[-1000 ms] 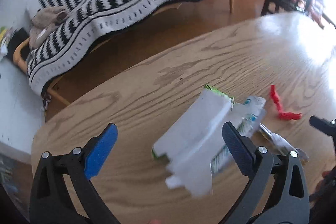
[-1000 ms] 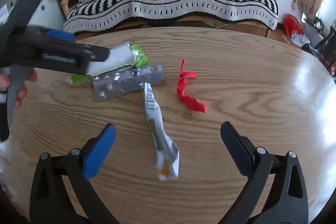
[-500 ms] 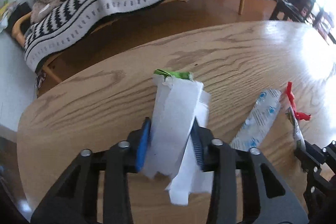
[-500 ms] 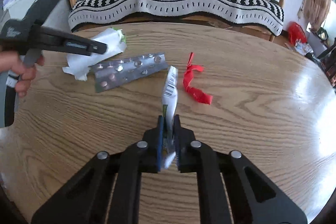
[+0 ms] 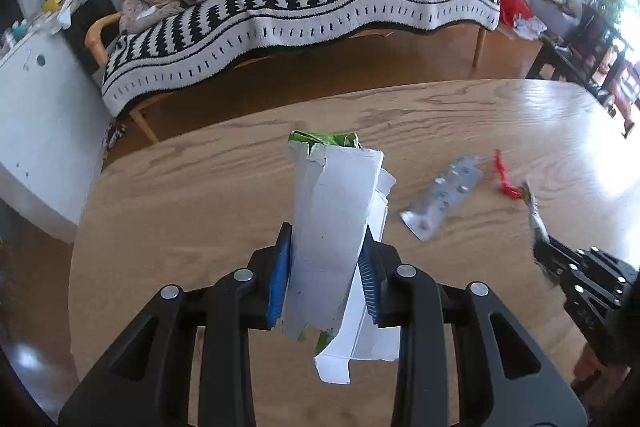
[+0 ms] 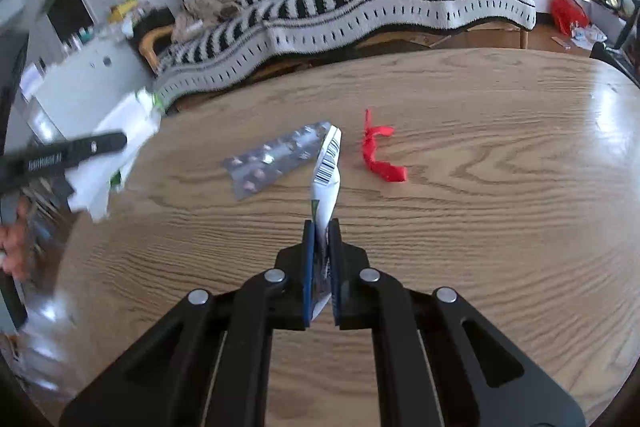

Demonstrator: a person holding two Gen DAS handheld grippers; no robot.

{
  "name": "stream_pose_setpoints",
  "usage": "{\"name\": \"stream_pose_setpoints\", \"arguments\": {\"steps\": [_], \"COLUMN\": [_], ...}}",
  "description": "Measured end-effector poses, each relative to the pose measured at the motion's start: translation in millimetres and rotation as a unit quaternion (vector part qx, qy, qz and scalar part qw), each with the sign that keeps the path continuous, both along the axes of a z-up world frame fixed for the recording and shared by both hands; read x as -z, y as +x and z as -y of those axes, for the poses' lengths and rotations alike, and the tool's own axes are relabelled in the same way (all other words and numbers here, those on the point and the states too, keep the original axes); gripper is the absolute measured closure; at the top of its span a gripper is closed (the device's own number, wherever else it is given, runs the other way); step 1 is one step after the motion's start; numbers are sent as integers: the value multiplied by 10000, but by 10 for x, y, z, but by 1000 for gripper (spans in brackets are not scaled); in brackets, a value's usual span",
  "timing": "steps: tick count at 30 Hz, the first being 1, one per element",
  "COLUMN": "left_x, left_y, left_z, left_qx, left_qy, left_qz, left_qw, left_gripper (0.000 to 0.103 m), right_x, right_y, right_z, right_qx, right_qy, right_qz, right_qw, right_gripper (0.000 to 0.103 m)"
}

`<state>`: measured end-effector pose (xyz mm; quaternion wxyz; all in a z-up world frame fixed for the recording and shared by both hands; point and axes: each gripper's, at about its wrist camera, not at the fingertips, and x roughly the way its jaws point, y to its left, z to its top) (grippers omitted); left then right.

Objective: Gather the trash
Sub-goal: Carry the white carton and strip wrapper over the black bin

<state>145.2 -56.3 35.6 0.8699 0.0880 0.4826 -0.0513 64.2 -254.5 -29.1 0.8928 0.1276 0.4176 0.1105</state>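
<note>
My left gripper is shut on a torn white carton with a green edge and holds it above the wooden table. It shows blurred at the left of the right wrist view. My right gripper is shut on a twisted white wrapper with a barcode, lifted off the table. A silver blister pack and a red ribbon scrap lie on the table beyond the right gripper. Both also show in the left wrist view, the blister pack and the ribbon.
A sofa with a black-and-white striped blanket stands beyond the table's far edge. A white cabinet is at the left. Dark furniture stands at the far right. The table's left edge is near the left gripper.
Both grippers closed, the left on the carton and the right on the wrapper. Both have since lifted their pieces off the table and drawn back.
</note>
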Motion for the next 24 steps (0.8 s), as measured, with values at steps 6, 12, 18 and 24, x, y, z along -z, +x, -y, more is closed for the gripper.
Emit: {"name": "stream_pose_setpoints", "arguments": {"steps": [6, 12, 18, 24], "left_x": [-302, -616, -798, -631], "left_y": [-619, -1205, -1730, -2320], "left_z": [45, 230, 982, 1906], "left_qx": [70, 374, 1186, 2085], "left_qy": [-294, -874, -1389, -1728], "left_qz": [123, 394, 529, 220], "left_qw": [9995, 9947, 9817, 9624], "left_gripper": [72, 72, 72, 72], "right_x": [-358, -708, -1009, -1005], "right_y": [-477, -1195, -2098, -2983], "right_z": [53, 417, 1098, 1831], "right_qx": [150, 343, 954, 1735], "right_qy": [320, 168, -31, -176], "right_qz": [454, 755, 985, 882], "right_qw": [9983, 9964, 9905, 9807], "right_gripper": [96, 96, 96, 96]}}
